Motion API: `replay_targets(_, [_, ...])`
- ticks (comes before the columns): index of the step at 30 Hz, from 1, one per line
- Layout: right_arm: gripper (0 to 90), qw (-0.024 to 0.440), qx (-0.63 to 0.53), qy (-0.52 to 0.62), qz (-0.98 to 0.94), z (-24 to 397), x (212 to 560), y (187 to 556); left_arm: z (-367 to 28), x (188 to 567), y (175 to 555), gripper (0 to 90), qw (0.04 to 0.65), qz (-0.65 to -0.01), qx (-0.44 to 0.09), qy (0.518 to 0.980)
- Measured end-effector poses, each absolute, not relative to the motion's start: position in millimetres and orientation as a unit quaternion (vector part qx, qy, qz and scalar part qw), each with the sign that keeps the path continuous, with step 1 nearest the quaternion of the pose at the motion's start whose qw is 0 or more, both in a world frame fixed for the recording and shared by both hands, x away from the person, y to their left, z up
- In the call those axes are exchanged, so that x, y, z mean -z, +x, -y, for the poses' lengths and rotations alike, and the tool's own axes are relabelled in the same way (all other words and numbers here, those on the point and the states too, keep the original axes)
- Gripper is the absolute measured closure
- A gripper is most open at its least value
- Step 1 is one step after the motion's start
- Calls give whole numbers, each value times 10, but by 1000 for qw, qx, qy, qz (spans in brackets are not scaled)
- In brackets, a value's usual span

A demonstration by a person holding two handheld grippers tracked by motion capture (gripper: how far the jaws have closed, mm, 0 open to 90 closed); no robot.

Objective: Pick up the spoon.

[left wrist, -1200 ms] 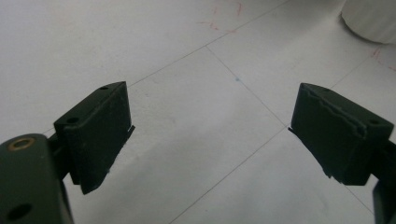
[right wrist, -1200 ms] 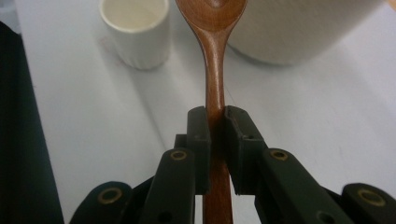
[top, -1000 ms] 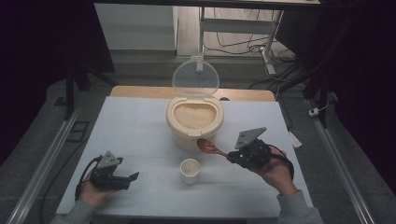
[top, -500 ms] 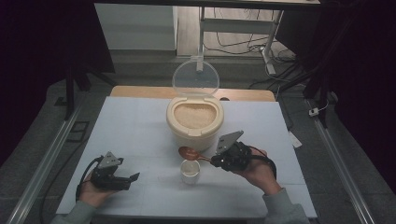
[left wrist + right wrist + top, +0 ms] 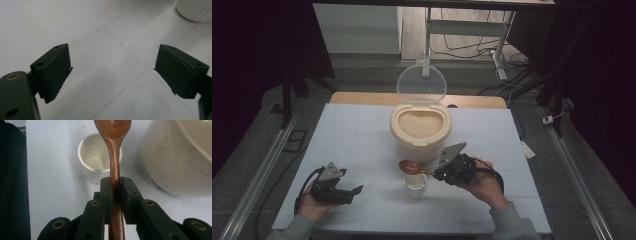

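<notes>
My right gripper (image 5: 435, 172) (image 5: 116, 185) is shut on the handle of a brown wooden spoon (image 5: 413, 167) (image 5: 113, 150). The spoon's bowl hangs just above a small white cup (image 5: 416, 183) (image 5: 96, 157) near the table's front, and the cup looks empty. Behind the cup stands a cream tub of rice (image 5: 420, 131) (image 5: 175, 157) with its clear lid (image 5: 421, 84) tipped up. My left gripper (image 5: 353, 192) (image 5: 113, 72) rests at the front left with its jaws wide apart and nothing between them, pointing across the white table (image 5: 100, 30).
A white sheet (image 5: 352, 135) covers the table, with a wooden strip (image 5: 362, 98) along its far edge. Metal rails (image 5: 267, 165) run along both sides. A small white tag (image 5: 527, 149) lies near the right edge.
My right gripper has carried the spoon leftward and a little down, from right of the tub to just over the cup. My left gripper has stayed put.
</notes>
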State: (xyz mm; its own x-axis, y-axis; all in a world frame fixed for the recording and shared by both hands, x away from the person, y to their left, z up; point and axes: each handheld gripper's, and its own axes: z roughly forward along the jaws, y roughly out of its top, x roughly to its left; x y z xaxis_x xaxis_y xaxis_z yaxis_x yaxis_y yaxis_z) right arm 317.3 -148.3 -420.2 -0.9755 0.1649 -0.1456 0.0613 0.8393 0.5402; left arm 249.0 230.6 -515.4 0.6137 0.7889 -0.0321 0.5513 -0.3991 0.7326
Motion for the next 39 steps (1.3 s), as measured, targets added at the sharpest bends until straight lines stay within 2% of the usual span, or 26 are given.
replay_targets(9, [802, 99, -271, 51, -956, 1438, 4205, 3161, -2115, 4847, 2552, 138, 389, -365, -152, 832])
replay_targets(24, [802, 105, -270, 38, -956, 1372, 4219, 3122, -1453, 4291, 2619, 159, 411, -259, -143, 863])
replay_targets(39, [803, 109, -259, 25, -959, 1273, 4240, 3074, -1026, 4166, 2814, 250, 375, -203, -120, 897])
